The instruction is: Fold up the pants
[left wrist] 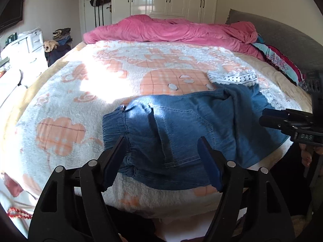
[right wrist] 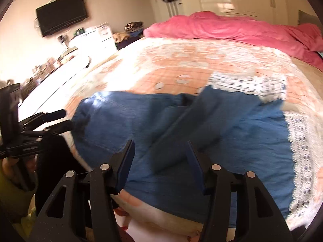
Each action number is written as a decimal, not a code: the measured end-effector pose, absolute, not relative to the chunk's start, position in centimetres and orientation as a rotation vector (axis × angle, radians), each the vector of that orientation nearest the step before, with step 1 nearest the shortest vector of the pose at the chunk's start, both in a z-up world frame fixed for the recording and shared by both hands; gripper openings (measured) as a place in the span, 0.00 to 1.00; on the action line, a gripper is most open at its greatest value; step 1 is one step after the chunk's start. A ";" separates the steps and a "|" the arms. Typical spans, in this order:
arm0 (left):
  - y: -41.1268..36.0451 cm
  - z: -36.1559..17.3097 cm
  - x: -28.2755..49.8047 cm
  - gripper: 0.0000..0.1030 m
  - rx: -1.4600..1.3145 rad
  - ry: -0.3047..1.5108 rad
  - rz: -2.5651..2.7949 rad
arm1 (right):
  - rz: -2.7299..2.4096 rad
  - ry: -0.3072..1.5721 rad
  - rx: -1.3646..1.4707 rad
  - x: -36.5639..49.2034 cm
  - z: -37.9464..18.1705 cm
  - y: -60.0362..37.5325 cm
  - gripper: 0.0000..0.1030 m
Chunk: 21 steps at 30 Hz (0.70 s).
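Blue denim pants [left wrist: 181,125] with white lace-trimmed cuffs [left wrist: 234,78] lie loosely spread near the front edge of the bed, waistband to the left. My left gripper [left wrist: 161,151] is open and empty, hovering just above the waistband end. It also shows at the left in the right wrist view [right wrist: 58,119]. My right gripper [right wrist: 160,157] is open and empty over the leg part of the pants [right wrist: 201,131]. It shows at the right edge of the left wrist view [left wrist: 268,117]. One leg lies crossed over the other. The lace hem [right wrist: 300,151] runs along the right.
The bed is covered by a fluffy white and orange blanket [left wrist: 80,92]. A pink duvet [left wrist: 171,28] is bunched at the far side. Folded colourful cloth [left wrist: 282,62] lies by the grey headboard. White drawers [left wrist: 26,44] and a wall TV [right wrist: 62,16] stand to the left.
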State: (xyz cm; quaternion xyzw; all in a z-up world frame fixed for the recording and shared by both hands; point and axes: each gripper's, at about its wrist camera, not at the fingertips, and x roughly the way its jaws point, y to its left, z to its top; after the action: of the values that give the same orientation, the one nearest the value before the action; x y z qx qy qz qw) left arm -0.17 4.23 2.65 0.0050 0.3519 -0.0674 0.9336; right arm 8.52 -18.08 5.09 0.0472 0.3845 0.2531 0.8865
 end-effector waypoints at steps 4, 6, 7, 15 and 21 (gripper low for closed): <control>3.1 3.6 -0.2 0.64 0.006 0.712 -0.181 | 0.474 0.792 0.116 8.8 5.0 -19.6 0.51; 2.1 3.6 0.1 0.64 0.011 0.719 -0.212 | 0.457 0.792 0.125 8.8 5.1 -20.0 0.53; 1.6 3.5 0.3 0.64 0.014 0.724 -0.228 | 0.447 0.790 0.132 8.9 5.0 -20.4 0.55; -3.6 1.5 2.2 0.64 0.018 0.810 -0.403 | 0.372 0.791 0.178 9.7 5.0 -22.8 0.55; -6.5 -0.2 4.5 0.47 -0.038 0.888 -0.519 | 0.342 0.798 0.179 10.9 5.0 -23.4 0.55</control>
State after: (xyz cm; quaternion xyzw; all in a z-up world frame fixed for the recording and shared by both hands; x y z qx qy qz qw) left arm 4.52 -6.48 -0.17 -0.0183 0.4246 -0.2482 0.8705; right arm 10.90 -23.37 5.03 0.0868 0.3862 0.1655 0.9033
